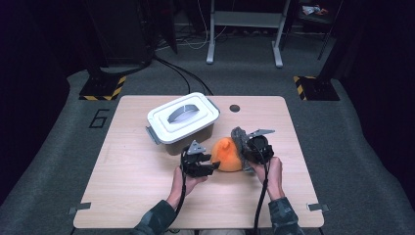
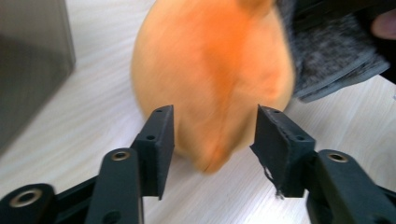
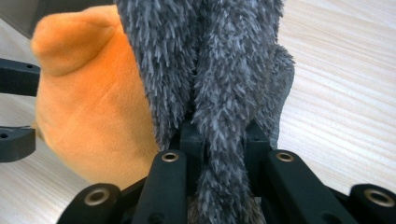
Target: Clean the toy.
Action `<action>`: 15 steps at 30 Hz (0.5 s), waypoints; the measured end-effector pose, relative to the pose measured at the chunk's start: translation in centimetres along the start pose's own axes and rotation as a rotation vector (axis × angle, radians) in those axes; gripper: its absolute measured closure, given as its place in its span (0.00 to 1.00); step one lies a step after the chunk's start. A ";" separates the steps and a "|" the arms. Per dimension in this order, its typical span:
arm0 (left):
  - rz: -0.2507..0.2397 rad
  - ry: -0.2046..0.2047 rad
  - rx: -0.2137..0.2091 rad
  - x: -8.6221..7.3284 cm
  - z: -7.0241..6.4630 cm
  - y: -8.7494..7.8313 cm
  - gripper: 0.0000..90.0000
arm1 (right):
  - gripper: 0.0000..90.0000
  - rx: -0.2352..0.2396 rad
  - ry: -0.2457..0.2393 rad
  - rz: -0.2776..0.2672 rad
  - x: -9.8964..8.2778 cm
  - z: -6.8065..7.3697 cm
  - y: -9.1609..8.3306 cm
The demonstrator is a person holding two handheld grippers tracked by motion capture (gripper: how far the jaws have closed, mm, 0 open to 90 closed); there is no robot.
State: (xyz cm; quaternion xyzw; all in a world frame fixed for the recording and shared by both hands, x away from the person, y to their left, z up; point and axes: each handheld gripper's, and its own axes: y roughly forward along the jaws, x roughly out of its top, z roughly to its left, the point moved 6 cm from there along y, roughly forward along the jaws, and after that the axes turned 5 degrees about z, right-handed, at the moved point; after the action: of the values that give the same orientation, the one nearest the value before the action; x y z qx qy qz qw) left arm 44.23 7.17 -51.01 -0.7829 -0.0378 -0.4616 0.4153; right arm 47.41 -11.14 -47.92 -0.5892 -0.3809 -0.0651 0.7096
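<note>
Plush toy handoff
Right gripper [image 3: 217, 140] is clamping the orange plush toy's [image 2: 210, 70] grey fur [image 3: 219, 70]; left gripper [image 2: 212, 130] is half-open, pads straddling the toy loosely.

The orange toy [image 2: 215, 79] is soft, short-piled plush with a matt, velvety nap; its grey part [image 3: 224, 70] is longer, shaggy fake fur. The table [image 1: 137, 171] is pale, smooth, matt wood-grain, probably laminate. The box [image 1: 182, 123] looks like smooth plastic with a faint sheen. The black jaws are matt plastic with frayed rubbery pads [image 2: 275, 149].

Plush toy [image 2: 215, 74] blurred, top cropped
</note>
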 end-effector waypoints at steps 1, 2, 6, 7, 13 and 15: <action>0.002 -0.002 0.001 -0.2 0.2 0.0 0.52 | 0.84 -0.001 0.008 0.000 -0.1 -0.1 0.0; 0.009 -0.006 -0.005 -0.4 0.3 0.1 0.51 | 0.85 -0.005 0.009 0.000 -0.1 -0.1 0.0; 0.033 -0.011 -0.011 -1.0 0.3 0.4 0.53 | 0.85 -0.008 0.017 0.001 -0.3 -0.3 -0.1; 0.037 -0.017 -0.013 -1.1 0.2 0.5 0.56 | 0.85 -0.008 0.017 -0.004 -0.3 -0.4 -0.1; 0.036 -0.015 -0.026 -1.0 -0.2 1.0 0.82 | 0.85 -0.008 0.032 -0.013 -0.5 -0.5 -0.3; 0.028 -0.009 -0.028 -0.9 -0.3 1.0 0.88 | 0.85 -0.009 0.038 -0.017 -0.6 -0.6 -0.4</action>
State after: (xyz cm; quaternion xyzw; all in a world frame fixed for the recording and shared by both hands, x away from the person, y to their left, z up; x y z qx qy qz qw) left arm 43.96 6.57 -52.19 -0.7911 -0.0224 -0.4528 0.4106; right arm 47.05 -11.97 -47.92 -0.5880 -0.3722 -0.0840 0.7132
